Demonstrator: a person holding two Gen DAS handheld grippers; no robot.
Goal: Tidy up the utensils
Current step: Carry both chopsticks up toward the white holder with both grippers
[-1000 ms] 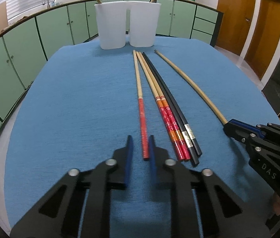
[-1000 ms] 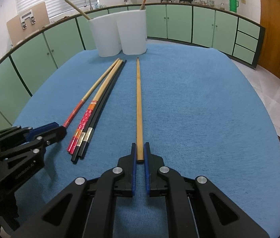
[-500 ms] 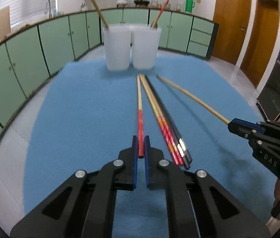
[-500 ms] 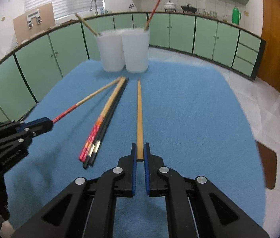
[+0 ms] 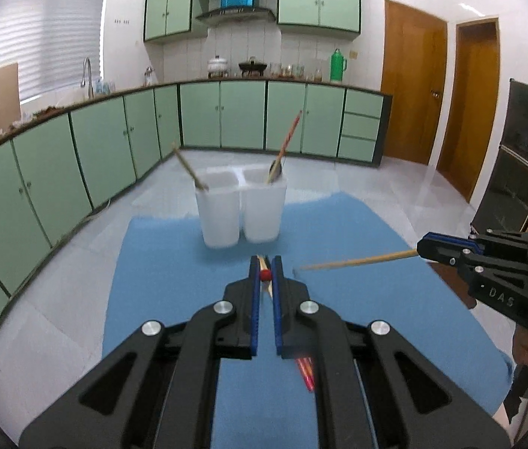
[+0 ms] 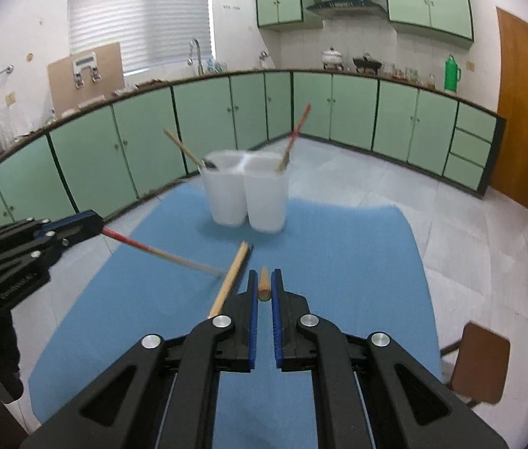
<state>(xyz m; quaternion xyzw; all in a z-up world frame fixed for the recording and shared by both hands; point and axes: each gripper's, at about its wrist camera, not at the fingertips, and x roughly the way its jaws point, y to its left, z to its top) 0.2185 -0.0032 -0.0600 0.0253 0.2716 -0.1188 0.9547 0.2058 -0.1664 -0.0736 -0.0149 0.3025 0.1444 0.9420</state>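
Two white holders [image 5: 241, 209] are set side by side near the far edge of the blue cloth [image 5: 159, 262], one utensil leaning in each. The red-ended chopstick [image 6: 159, 250] is pinched by the left gripper [image 5: 265, 275], the plain wooden chopstick [image 5: 361, 260] by the right gripper [image 6: 262, 288]. Loose chopsticks [image 6: 232, 278] are left mid-cloth; their count cannot be told.

My left gripper [image 5: 265, 267] and right gripper [image 6: 262, 284]: black skeletal frames with triangular cutouts, blue ribbed finger pads [image 5: 253, 307], silver pivot screws; right housing marked "DAS" in grey
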